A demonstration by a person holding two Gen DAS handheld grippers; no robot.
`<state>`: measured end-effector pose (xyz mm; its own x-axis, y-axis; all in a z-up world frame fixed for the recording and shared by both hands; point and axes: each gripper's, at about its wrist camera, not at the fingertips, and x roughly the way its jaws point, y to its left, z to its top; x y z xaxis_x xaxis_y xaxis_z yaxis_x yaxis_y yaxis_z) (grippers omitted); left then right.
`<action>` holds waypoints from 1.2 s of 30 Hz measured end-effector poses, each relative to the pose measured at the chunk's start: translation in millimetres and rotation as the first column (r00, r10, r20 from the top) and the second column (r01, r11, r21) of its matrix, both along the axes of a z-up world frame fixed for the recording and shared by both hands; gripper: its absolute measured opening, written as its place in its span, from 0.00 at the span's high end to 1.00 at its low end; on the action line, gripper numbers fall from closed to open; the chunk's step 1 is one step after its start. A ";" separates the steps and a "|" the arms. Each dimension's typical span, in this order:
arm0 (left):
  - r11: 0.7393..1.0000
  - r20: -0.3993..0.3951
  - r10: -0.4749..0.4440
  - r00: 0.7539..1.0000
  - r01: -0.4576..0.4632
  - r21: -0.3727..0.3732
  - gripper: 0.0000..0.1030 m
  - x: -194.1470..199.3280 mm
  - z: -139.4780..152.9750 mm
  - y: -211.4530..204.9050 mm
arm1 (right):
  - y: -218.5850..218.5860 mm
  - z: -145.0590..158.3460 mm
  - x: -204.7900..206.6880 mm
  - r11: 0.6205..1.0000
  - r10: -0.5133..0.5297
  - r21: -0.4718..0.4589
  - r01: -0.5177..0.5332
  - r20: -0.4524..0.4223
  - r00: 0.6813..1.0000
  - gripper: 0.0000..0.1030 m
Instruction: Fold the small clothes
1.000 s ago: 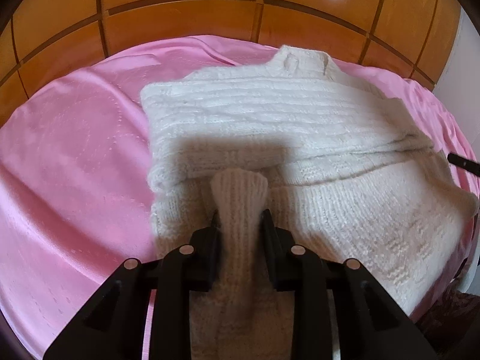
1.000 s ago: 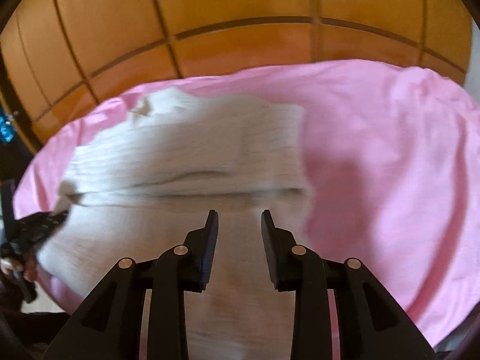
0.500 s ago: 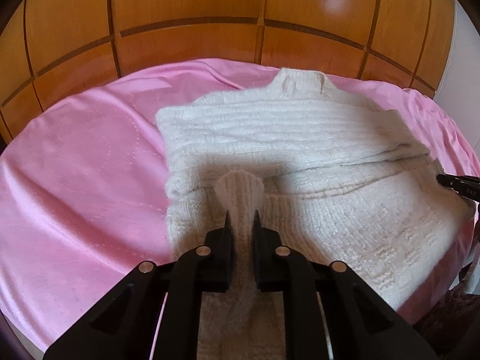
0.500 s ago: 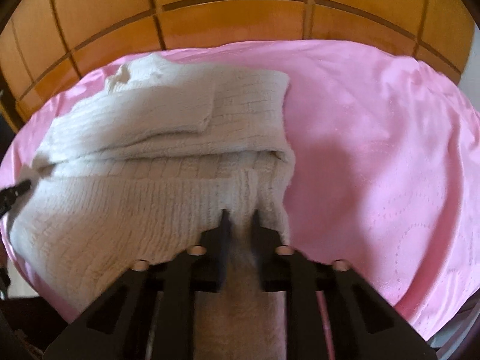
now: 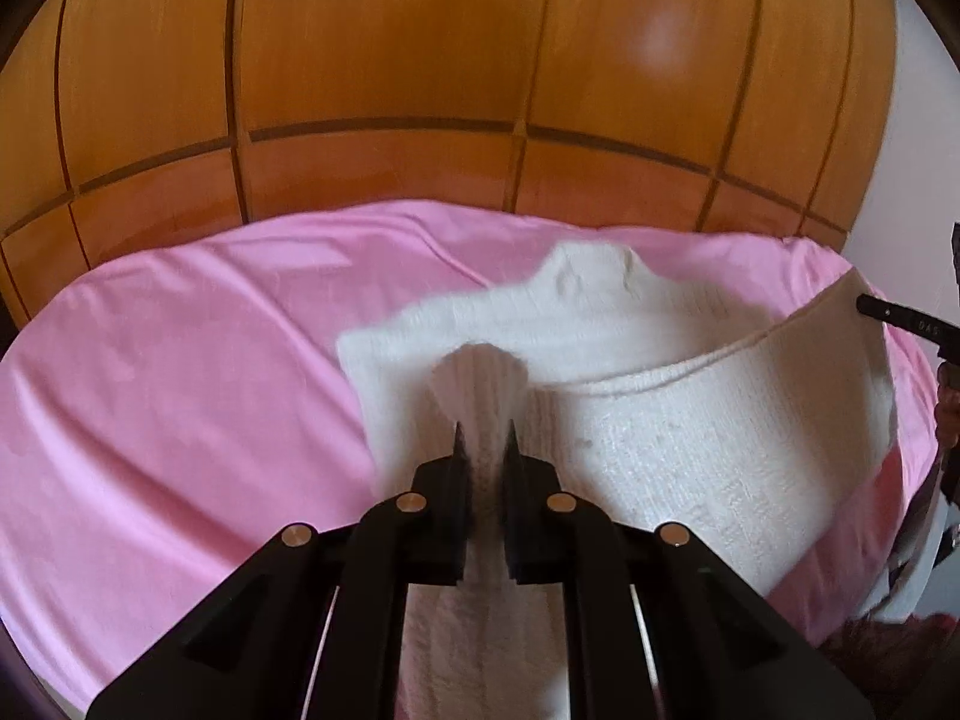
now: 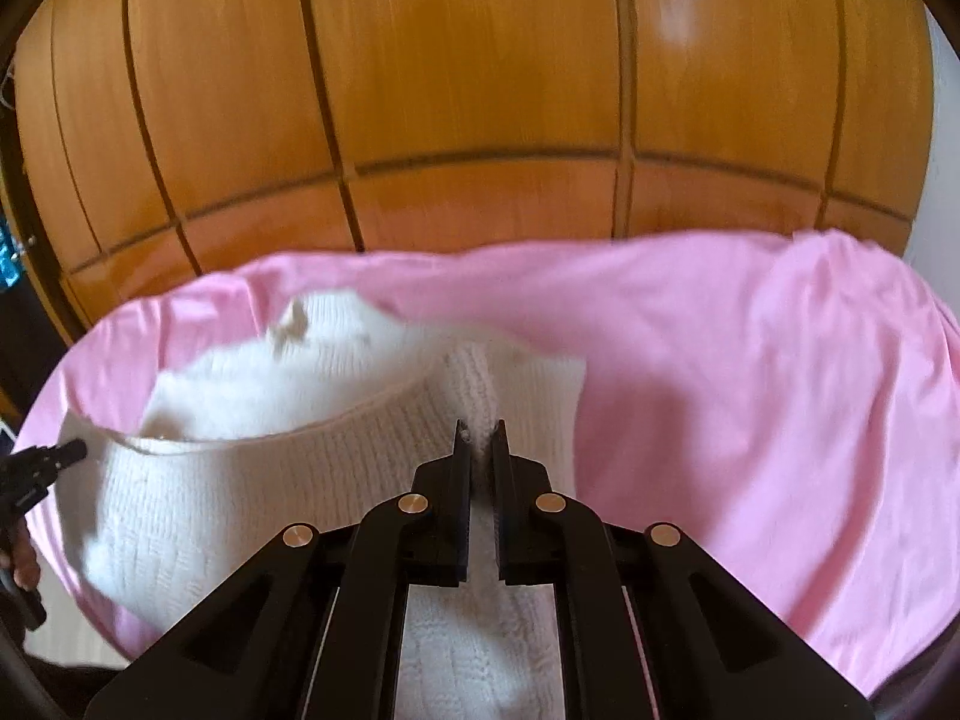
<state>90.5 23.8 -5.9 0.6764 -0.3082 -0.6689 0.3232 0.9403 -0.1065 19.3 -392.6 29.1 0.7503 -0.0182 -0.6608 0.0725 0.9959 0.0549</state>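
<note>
Lifted since half a second ago: both hem corners of the white knit sweater (image 5: 690,456) now hang raised, left gripper (image 5: 485,441) and right gripper (image 6: 478,438) each clenched on one; collar end rests on pink sheet (image 5: 180,390), wooden headboard (image 5: 420,60) beyond.

a wall of glossy orange-brown wood panelling (image 5: 384,60) is seen behind the bed, divided by dark grooves into tall upper panels and shorter lower ones. a soft highlight (image 5: 666,42) is reflected on the upper right panel. a pink sheet (image 5: 168,396) is spread over the bed, lightly creased. a strip of white wall (image 5: 912,120) is glimpsed at the right edge.
</note>
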 end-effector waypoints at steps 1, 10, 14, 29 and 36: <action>1.000 -0.001 0.000 1.000 0.000 0.002 0.93 8.8 1.8 -2.2 | -0.7 2.2 11.9 1.000 0.000 -0.006 0.000 0.004 1.000 0.96; 0.998 -0.078 0.044 0.996 -0.040 0.054 0.94 138.4 -5.5 -25.8 | -23.6 -17.7 127.8 0.993 -0.117 -0.027 0.116 -0.041 0.992 0.96; 0.992 -0.147 0.088 0.985 -0.073 0.104 0.94 186.3 -35.3 -41.4 | -38.3 -54.4 170.7 0.984 -0.178 -0.052 0.173 -0.124 0.976 0.96; 0.964 -0.169 0.214 0.962 -0.181 0.193 0.81 211.0 -75.3 -58.4 | -41.4 -115.8 202.6 0.972 -0.220 -0.123 0.198 -0.201 0.954 0.96; 0.981 -0.047 0.196 0.979 -0.196 -0.001 0.76 160.7 -15.7 -45.9 | -35.8 -59.7 165.2 0.975 -0.213 -0.064 0.212 -0.019 0.977 0.40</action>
